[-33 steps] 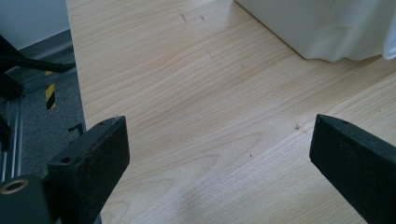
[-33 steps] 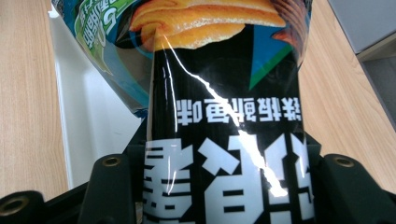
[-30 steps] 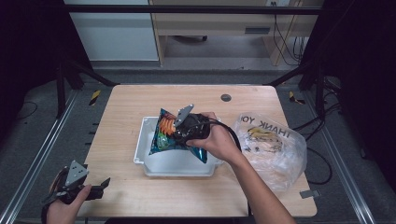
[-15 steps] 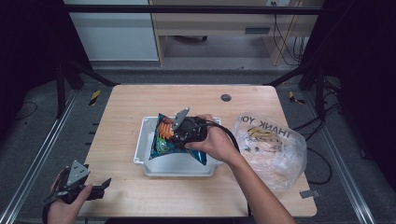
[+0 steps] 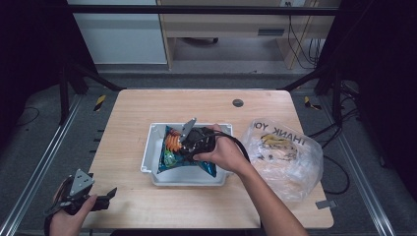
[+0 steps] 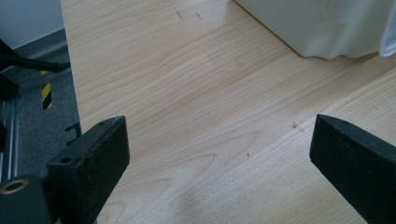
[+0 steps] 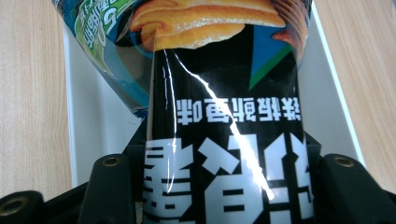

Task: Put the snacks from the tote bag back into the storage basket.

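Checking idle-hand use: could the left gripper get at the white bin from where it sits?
Probably yes. The left gripper is open at the table's near left corner, with bare wood between it and the white bin. The right gripper holds the snack bag over the bin.

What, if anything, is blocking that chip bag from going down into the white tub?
Nothing visible. The right gripper is shut on the chip bag, which hangs over the white tub; no other item shows inside the tub.

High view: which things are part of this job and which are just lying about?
In the job: right gripper, shut on the chip bag; white bin.
Lying about: clear plastic bag; left gripper, open, at the table corner.
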{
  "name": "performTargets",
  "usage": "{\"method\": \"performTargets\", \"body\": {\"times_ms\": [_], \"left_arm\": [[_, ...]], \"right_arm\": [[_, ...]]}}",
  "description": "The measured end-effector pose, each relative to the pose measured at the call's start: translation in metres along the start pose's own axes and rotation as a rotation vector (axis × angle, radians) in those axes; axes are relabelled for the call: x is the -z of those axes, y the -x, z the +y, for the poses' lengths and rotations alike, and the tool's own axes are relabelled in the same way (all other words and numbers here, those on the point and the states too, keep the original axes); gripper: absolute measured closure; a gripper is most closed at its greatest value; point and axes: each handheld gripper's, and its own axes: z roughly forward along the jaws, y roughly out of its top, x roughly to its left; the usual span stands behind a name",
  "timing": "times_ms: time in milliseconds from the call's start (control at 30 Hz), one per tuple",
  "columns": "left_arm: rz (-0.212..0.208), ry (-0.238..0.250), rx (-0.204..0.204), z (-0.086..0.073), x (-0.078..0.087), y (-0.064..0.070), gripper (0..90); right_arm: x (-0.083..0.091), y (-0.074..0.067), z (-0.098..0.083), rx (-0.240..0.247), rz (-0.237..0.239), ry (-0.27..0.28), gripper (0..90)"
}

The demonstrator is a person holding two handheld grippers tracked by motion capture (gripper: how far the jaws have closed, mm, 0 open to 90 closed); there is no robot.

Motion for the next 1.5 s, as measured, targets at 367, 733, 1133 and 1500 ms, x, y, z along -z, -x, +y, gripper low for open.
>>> {"method": "performTargets", "body": {"times_ms": [367, 733, 1133, 1500], "left_arm": [[0.0, -0.001, 0.001, 0.0, 0.0, 0.0, 4.4], [-0.004, -0.002, -0.004, 0.0, -0.001, 0.0, 4.4], [-0.005, -0.001, -0.003, 0.001, -0.001, 0.0, 4.4], [-0.006, -0.003, -0.007, 0.001, -0.001, 0.0, 4.4]], "right_arm": [[-0.011, 0.004, -0.005, -0.01, 0.019, -0.016, 43.8], [-0.018, 0.007, -0.007, -0.014, 0.026, -0.025, 43.8], [-0.025, 0.008, -0.009, -0.018, 0.044, -0.032, 43.7], [-0.028, 0.007, -0.016, -0.035, 0.05, -0.03, 43.7]]}}
